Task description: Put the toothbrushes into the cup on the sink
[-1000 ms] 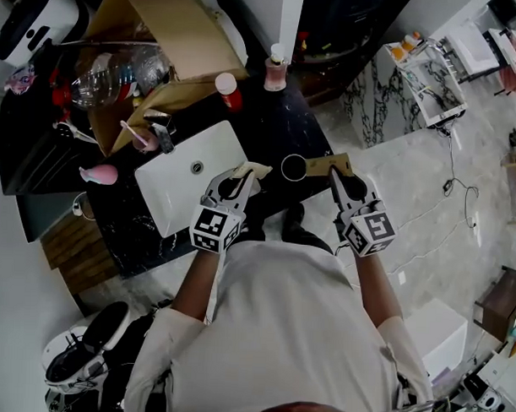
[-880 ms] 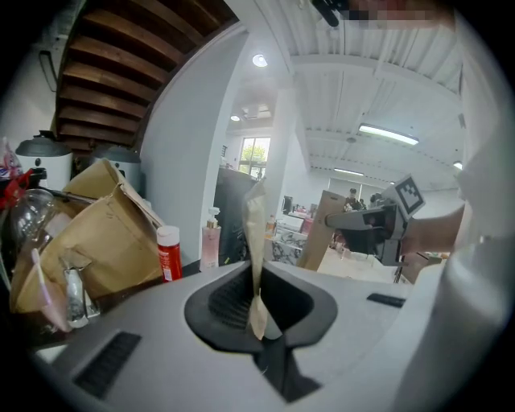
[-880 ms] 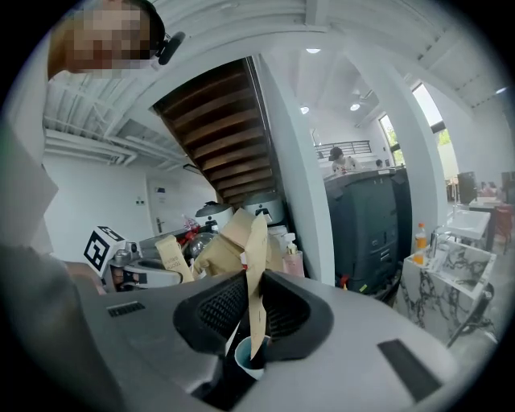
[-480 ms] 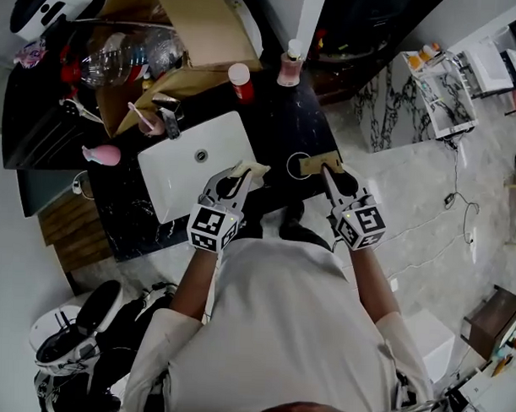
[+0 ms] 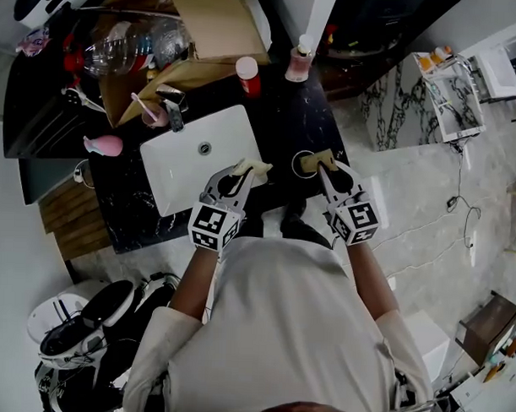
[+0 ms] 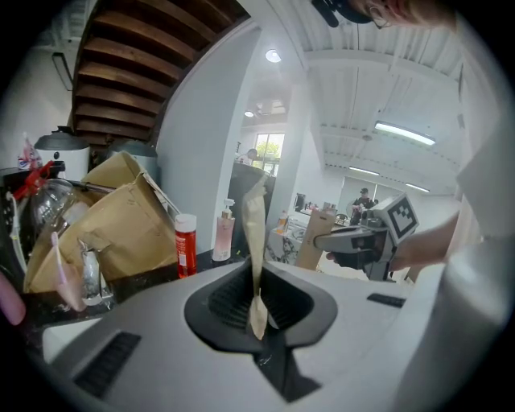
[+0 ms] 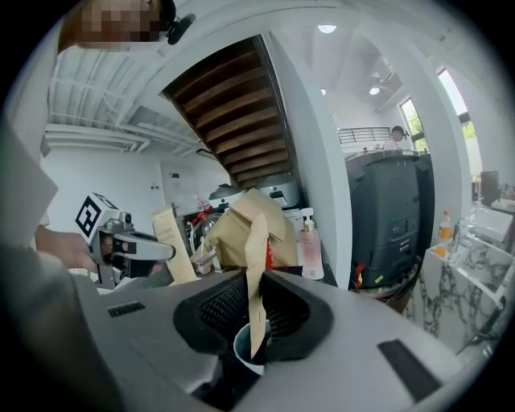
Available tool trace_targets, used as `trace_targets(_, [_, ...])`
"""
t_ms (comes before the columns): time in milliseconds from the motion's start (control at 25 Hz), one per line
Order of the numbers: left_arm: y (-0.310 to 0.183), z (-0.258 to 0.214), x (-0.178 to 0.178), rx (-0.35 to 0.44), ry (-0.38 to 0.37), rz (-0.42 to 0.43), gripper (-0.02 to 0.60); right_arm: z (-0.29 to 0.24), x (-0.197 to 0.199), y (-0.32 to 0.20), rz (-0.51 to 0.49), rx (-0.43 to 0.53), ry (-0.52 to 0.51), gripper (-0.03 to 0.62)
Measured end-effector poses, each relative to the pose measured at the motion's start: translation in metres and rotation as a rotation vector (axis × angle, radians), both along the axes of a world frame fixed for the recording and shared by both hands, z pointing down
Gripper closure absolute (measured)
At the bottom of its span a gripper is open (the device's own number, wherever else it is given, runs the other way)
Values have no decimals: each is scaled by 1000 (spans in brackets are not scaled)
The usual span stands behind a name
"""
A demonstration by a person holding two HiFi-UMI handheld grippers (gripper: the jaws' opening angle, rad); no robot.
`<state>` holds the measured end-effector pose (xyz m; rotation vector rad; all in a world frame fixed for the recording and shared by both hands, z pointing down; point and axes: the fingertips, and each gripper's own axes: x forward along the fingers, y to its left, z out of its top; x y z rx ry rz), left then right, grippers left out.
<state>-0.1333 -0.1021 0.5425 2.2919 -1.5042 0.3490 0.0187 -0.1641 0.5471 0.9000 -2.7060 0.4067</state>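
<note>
Right gripper view is showing the right tongs (image 7: 256,326) nearly closed, pinching a paper-wrapped toothbrush (image 7: 255,265) that is standing roughly upright, its lower end hanging by the rim of the cup (image 7: 241,351) on the dark table (image 5: 286,117) beside the sink (image 5: 170,177). The left tongs (image 6: 257,314) are gripping a second toothbrush (image 6: 254,233) likewise, upright, nearer the sink. Insertion is seemingly beginning: the next move is calling for lowering the right one straight down, then releasing.
</note>
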Motion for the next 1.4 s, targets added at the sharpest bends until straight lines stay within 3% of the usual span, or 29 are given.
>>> trace_targets(720, [-1, 0, 7, -14, 8, 0, 552, 62, 1, -1, 8, -22, 148, 526])
trace_targets(1080, [0, 2, 10, -18, 3, 1, 552, 79, 4, -2, 26, -55, 163, 521])
trace_targets(1400, [1, 0, 13, -13, 6, 11, 552, 74, 8, -2, 40, -57, 148, 421])
